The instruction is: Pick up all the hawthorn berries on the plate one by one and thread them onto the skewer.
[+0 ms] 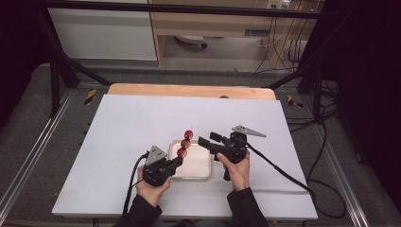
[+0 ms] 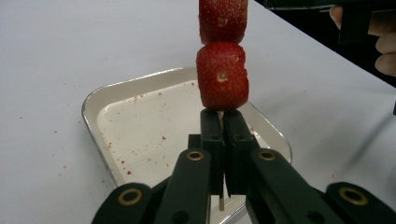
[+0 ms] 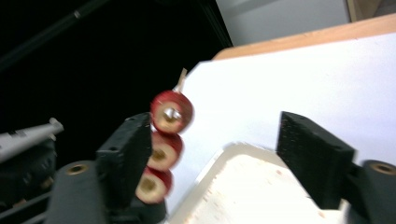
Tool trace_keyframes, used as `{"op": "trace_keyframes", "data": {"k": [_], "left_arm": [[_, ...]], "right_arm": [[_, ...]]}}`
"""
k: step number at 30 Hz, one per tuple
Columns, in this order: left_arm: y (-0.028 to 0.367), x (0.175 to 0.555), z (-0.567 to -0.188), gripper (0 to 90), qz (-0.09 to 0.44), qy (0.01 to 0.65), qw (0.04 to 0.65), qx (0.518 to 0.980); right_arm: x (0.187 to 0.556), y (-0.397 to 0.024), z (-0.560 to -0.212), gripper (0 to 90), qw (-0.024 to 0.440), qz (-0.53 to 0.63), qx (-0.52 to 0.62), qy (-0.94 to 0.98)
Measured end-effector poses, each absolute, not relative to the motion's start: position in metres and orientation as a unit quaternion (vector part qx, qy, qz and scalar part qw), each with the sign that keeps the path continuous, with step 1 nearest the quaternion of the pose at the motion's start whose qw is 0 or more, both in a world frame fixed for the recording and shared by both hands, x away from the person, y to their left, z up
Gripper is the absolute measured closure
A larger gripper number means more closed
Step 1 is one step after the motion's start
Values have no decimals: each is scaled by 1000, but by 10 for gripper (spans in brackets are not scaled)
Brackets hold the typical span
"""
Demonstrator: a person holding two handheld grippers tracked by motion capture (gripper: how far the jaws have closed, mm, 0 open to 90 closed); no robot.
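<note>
1. Left gripper point(image 2: 220, 122) sits nearest the camera in its own view, jaws pressed together on a thin wooden skewer point(image 2: 220, 113); the stick runs down between the pads and its lower end pokes out below them.
2. Strawberry pieces point(image 2: 222, 74) sit on the skewer just above the left fingertips; the lowest one almost touches the pad tops, another sits stacked right above it.
3. High view: three red pieces in a row on the skewer point(image 1: 185, 143), slanting up and away from the left gripper point(image 1: 177, 161), toward the right gripper.
4. Metal tray point(image 2: 95, 100) lies on the table under and beyond the left jaws, with red crumbs on its floor; in the high view the tray point(image 1: 204, 175) sits between the two hands.
5. Right gripper point(image 3: 229, 154) has jaws wide apart, nothing pinched between them. No earlier picture, so only the stance is told.
6. Right gripper view: the skewered pieces point(image 3: 171, 112) stand just at the left-hand finger point(image 3: 127, 154), partly behind it, blurred; contact cannot be told. Far finger is well clear of the fruit, over the tray.
7. High view: right gripper point(image 1: 208, 141) points at the skewer top from the side, tips near the upper piece.
8. White table cover point(image 1: 127, 123) lies under everything.
</note>
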State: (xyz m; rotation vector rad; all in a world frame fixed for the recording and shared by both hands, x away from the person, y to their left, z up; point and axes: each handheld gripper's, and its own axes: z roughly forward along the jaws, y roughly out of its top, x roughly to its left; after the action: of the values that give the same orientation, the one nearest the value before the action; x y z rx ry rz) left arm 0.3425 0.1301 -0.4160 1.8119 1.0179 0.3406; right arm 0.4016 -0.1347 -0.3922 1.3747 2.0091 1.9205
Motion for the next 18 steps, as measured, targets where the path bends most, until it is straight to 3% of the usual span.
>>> {"op": "trace_keyframes", "data": {"k": [9, 18], "left_arm": [[139, 344, -416, 880, 136, 405, 481, 766], [148, 347, -408, 879, 131, 392, 465, 783]], "right_arm": [[402, -157, -404, 58, 50, 557, 421, 714], [394, -181, -416, 14, 83, 495, 401, 766]]}}
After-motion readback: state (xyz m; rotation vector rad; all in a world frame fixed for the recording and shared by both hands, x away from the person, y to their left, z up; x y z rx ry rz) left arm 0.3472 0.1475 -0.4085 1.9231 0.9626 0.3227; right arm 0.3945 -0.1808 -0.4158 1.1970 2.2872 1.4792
